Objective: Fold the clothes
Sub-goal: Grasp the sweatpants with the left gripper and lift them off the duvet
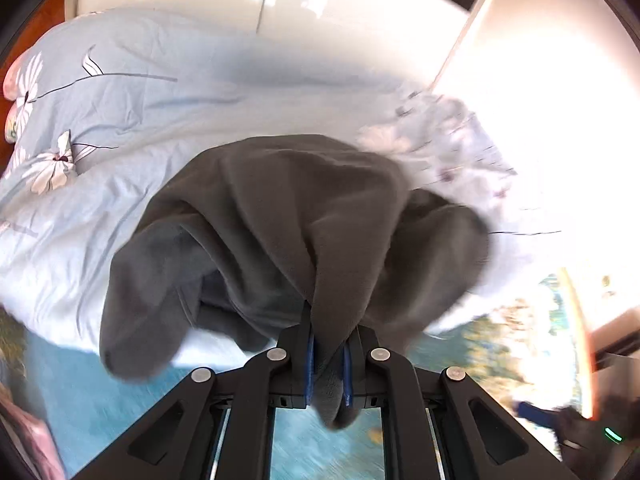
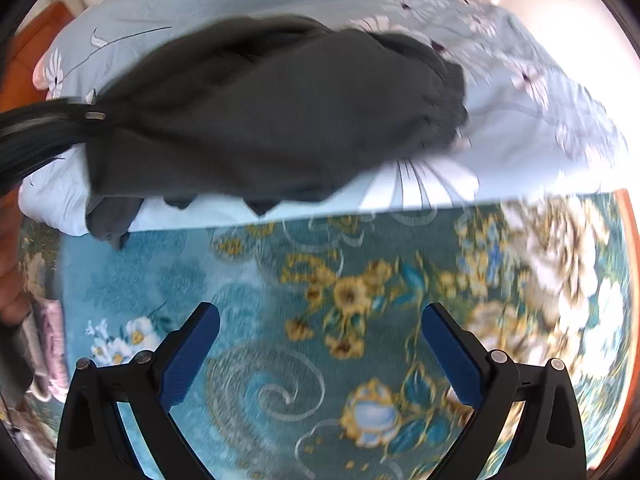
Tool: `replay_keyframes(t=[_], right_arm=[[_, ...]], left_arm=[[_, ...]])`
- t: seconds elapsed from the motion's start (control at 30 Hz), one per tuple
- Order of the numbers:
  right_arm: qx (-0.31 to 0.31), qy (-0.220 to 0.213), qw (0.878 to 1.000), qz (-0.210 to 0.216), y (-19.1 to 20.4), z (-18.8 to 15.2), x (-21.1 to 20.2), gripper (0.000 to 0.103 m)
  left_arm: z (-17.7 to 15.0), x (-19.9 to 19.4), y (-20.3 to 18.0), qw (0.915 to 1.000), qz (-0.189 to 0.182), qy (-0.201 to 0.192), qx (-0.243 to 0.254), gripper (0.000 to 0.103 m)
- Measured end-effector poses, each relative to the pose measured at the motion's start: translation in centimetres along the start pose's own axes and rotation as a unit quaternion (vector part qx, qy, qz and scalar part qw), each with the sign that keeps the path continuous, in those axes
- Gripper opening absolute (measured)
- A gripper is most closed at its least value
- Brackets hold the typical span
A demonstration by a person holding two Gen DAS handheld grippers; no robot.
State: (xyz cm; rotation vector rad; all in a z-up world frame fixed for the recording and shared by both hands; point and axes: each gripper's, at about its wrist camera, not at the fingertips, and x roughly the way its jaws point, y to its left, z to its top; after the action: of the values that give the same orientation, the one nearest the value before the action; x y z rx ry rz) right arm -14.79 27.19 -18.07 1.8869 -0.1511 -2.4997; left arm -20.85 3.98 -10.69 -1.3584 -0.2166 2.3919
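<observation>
A dark grey garment lies bunched on the light blue floral bed cover, hanging over the bed's near edge. My left gripper is shut on a fold of the garment, with cloth pinched between its blue pads. In the right wrist view the garment spreads across the bed, and the left gripper shows at its left end, blurred. My right gripper is open and empty, over the carpet and short of the bed's edge.
A teal floral carpet covers the floor in front of the bed. White wardrobe doors stand behind the bed. A bright doorway is at the right. Pinkish cloth lies at the left edge.
</observation>
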Motion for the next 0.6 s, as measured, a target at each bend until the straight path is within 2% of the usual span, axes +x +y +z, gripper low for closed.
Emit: replay_keyframes(t=[0.07,0.17,0.27,0.33,0.4,0.53,0.6], right_arm=[[0.027,0.011,0.999,0.018,-0.8,-1.8,-0.5,0.101],[0.081,0.033,0.995,0.052,-2.1,-5.2,-1.3,0.101],[0.117,0.046,0.989,0.076,-2.9,-8.5,-2.2,0.101],[0.13,0.052,0.986,0.09,-3.3,-10.7,-2.8,0.101],[0.153,0.06,0.979,0.124,-3.8,-12.8,-3.1,0.101],[0.224,0.084,0.953,0.188,-5.0,-17.7,-2.6,0.101],[0.251,0.095,0.942,0.203,-5.4,-20.2,-2.1,0.101]], left_arm=[[-2.0,-2.6,-0.8,0.9998,-0.015,-0.003,-0.013,0.011],[-6.1,-4.6,-2.1,0.997,-0.029,0.025,-0.068,0.011],[-10.9,-7.4,-1.5,0.9879,-0.04,0.059,-0.138,0.011],[-14.1,-9.9,-1.6,0.9853,-0.03,0.076,-0.15,0.011],[-16.4,-11.8,-2.5,0.9828,-0.024,0.098,-0.155,0.011],[-20.9,-15.0,-3.8,0.9789,-0.014,0.145,-0.144,0.01],[-23.0,-16.6,-4.9,0.9755,-0.009,0.17,-0.139,0.01]])
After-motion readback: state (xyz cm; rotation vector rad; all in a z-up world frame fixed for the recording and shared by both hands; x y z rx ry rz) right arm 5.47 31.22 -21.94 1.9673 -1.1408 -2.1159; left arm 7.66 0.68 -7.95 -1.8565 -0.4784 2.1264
